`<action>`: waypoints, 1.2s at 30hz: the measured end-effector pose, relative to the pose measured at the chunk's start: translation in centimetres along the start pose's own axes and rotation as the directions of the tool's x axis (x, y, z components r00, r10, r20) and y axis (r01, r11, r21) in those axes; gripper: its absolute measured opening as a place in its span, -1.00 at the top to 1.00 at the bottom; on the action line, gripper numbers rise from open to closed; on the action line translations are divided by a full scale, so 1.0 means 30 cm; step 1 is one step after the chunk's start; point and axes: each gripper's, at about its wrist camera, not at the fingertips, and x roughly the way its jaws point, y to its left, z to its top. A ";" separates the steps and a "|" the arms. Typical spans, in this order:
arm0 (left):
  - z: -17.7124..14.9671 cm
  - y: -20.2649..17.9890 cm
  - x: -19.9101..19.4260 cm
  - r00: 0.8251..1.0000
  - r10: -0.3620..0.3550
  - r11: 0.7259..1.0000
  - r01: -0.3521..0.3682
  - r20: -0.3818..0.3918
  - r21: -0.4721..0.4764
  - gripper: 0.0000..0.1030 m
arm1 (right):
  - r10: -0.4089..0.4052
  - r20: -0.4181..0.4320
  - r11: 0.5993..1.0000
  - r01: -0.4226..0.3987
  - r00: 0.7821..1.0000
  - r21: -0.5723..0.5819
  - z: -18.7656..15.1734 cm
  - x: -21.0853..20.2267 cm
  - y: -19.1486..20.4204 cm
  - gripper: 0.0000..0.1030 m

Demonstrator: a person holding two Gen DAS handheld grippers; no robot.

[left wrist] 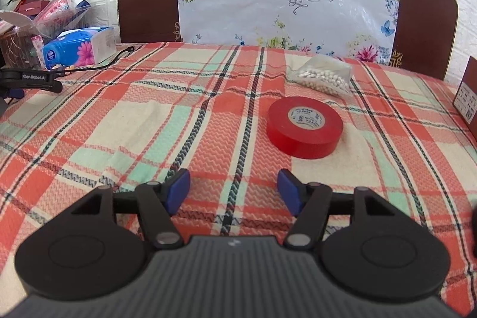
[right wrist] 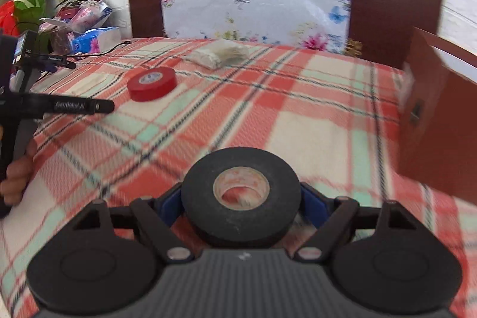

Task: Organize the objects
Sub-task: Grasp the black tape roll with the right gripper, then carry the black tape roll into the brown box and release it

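Left gripper (left wrist: 234, 188) empty, fingers apart; right gripper (right wrist: 241, 198) clamped on black tape (right wrist: 241, 192).
Red tape (left wrist: 304, 130) lies flat on the plaid cloth (left wrist: 119, 121), ahead-right of the left gripper; bead bag (left wrist: 323, 75) just beyond; brown box (right wrist: 438, 115) right of the black tape.

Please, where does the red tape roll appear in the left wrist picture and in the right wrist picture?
Left wrist: the red tape roll lies flat right of centre, ahead of the open left gripper.
Right wrist: it lies upper left, far beyond the black tape roll.
Shared landmark: the bag of white beads behind it.
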 end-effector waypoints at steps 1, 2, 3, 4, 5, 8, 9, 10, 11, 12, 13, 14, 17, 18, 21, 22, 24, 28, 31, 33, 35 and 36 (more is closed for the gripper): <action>0.003 -0.013 -0.016 1.000 -0.025 1.000 0.025 -0.016 -0.014 -0.20 | -0.015 0.005 1.000 0.015 1.000 0.005 -0.019 -0.024 -0.003 -0.61; 0.008 -0.027 -0.039 0.996 -0.090 0.995 0.088 -0.029 -0.044 -0.18 | -0.016 0.010 1.000 0.016 1.000 0.004 -0.035 -0.044 -0.006 -0.63; 0.014 -0.052 -0.065 0.985 -0.167 0.984 0.164 -0.039 -0.070 -0.17 | -0.016 0.017 1.000 0.016 1.000 0.001 -0.048 -0.059 -0.011 -0.65; 0.024 -0.087 -0.087 0.971 -0.233 0.971 0.229 -0.050 -0.074 -0.17 | -0.016 0.024 1.000 0.016 1.000 -0.001 -0.058 -0.067 -0.014 -0.66; 0.037 -0.137 -0.112 0.952 -0.300 0.953 0.297 -0.066 -0.058 -0.17 | -0.013 0.025 1.000 0.013 1.000 0.002 -0.059 -0.067 -0.017 -0.66; 0.072 -0.289 -0.157 0.874 -0.463 0.884 0.467 -0.144 -0.012 -0.17 | -0.015 0.021 1.000 0.015 1.000 -0.003 -0.053 -0.053 -0.009 -0.66; 0.077 -0.334 -0.160 0.849 -0.497 0.863 0.505 -0.182 -0.002 -0.17 | -0.016 0.025 1.000 0.016 1.000 -0.007 -0.054 -0.050 -0.006 -0.66; 0.070 -0.383 -0.159 0.822 -0.525 0.843 0.539 -0.221 0.002 -0.17 | -0.015 0.027 1.000 0.016 1.000 -0.007 -0.055 -0.048 -0.005 -0.66; 0.068 -0.420 -0.154 0.799 -0.544 0.826 0.564 -0.255 0.003 -0.17 | -0.013 0.030 1.000 0.013 0.999 -0.004 -0.057 -0.047 -0.007 -0.66; 0.061 -0.455 -0.149 0.785 -0.551 0.817 0.577 -0.285 0.009 -0.17 | -0.010 0.033 1.000 0.010 0.999 -0.001 -0.058 -0.048 -0.009 -0.67; 0.051 -0.492 -0.139 0.780 -0.537 0.818 0.575 -0.320 0.029 -0.17 | -0.010 0.035 1.000 0.010 0.999 0.000 -0.061 -0.048 -0.009 -0.67; 0.038 -0.525 -0.124 0.788 -0.501 0.831 0.554 -0.357 0.056 -0.17 | -0.011 0.037 1.000 0.011 0.999 -0.002 -0.064 -0.048 -0.008 -0.67; -0.002 -0.581 -0.120 0.830 -0.419 0.852 0.500 -0.367 0.158 0.04 | -0.009 0.041 1.000 0.009 0.999 -0.014 -0.066 -0.047 -0.003 -0.60; -0.006 -0.590 -0.124 0.832 -0.417 0.848 0.502 -0.366 0.173 0.20 | -0.009 0.046 1.000 0.010 0.999 -0.022 -0.068 -0.049 0.001 -0.56; 0.015 -0.593 -0.134 0.824 -0.421 0.851 0.503 -0.380 0.148 0.41 | -0.018 0.055 0.999 0.020 0.998 -0.033 -0.069 -0.055 0.007 -0.55; 0.029 -0.594 -0.148 0.824 -0.429 0.849 0.508 -0.371 0.147 0.41 | -0.025 0.065 0.999 0.027 0.998 -0.033 -0.067 -0.066 0.007 -0.55; 0.086 -0.617 -0.203 0.830 -0.454 0.833 0.524 -0.323 0.175 0.41 | -0.048 0.127 0.999 0.050 0.991 -0.016 -0.060 -0.110 0.001 -0.55; 0.225 -0.727 -0.298 0.825 -0.522 0.795 0.562 -0.214 0.228 0.41 | -0.127 0.265 0.992 0.128 0.956 0.015 0.010 -0.212 -0.077 -0.55; 0.323 -0.868 -0.319 0.806 -0.575 0.762 0.591 -0.145 0.264 0.41 | -0.213 0.353 0.977 0.211 0.911 0.045 0.081 -0.275 -0.190 -0.56; 0.370 -0.971 -0.303 0.795 -0.594 0.745 0.602 -0.123 0.287 0.40 | -0.262 0.380 0.964 0.255 0.887 0.071 0.121 -0.289 -0.280 -0.56; 0.399 -1.074 -0.262 0.793 -0.596 0.738 0.601 -0.122 0.306 0.40 | -0.307 0.374 0.951 0.292 0.875 0.097 0.157 -0.273 -0.374 -0.56; 0.409 -1.119 -0.234 0.797 -0.591 0.740 0.598 -0.127 0.307 0.40 | -0.319 0.360 0.948 0.300 0.877 0.108 0.174 -0.258 -0.418 -0.56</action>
